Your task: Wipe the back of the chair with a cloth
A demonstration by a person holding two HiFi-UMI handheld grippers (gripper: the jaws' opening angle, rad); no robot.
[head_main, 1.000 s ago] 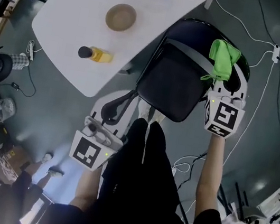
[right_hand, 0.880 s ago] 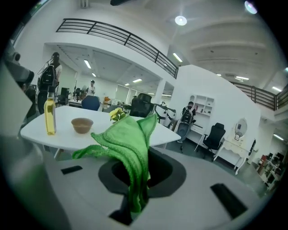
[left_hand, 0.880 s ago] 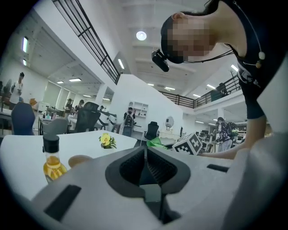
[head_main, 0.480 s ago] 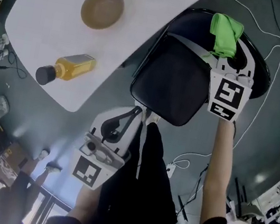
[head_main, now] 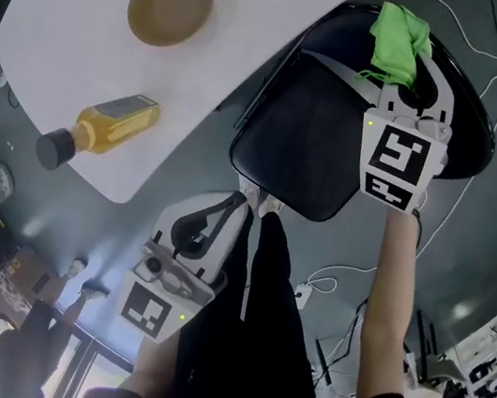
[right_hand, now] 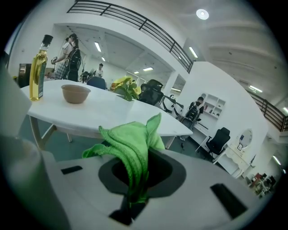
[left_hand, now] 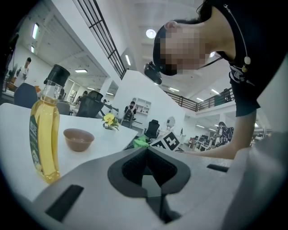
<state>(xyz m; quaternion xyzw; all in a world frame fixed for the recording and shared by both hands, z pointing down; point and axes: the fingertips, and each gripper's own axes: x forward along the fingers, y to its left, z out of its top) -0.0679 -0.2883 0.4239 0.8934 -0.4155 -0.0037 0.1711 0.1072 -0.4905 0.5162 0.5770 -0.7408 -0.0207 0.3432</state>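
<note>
Cloth point(head_main: 398, 37) pinched by one end in right tool point(head_main: 398, 81), bunched at the chair point(head_main: 300, 150) back, far right. Left tool point(head_main: 198, 224) closed, empty, near. Risk: thin grip, so drag on the back could pull the cloth free.

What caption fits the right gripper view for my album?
The right gripper clamps a green cloth, with a white table, brown bowl and yellow bottle behind.
</note>
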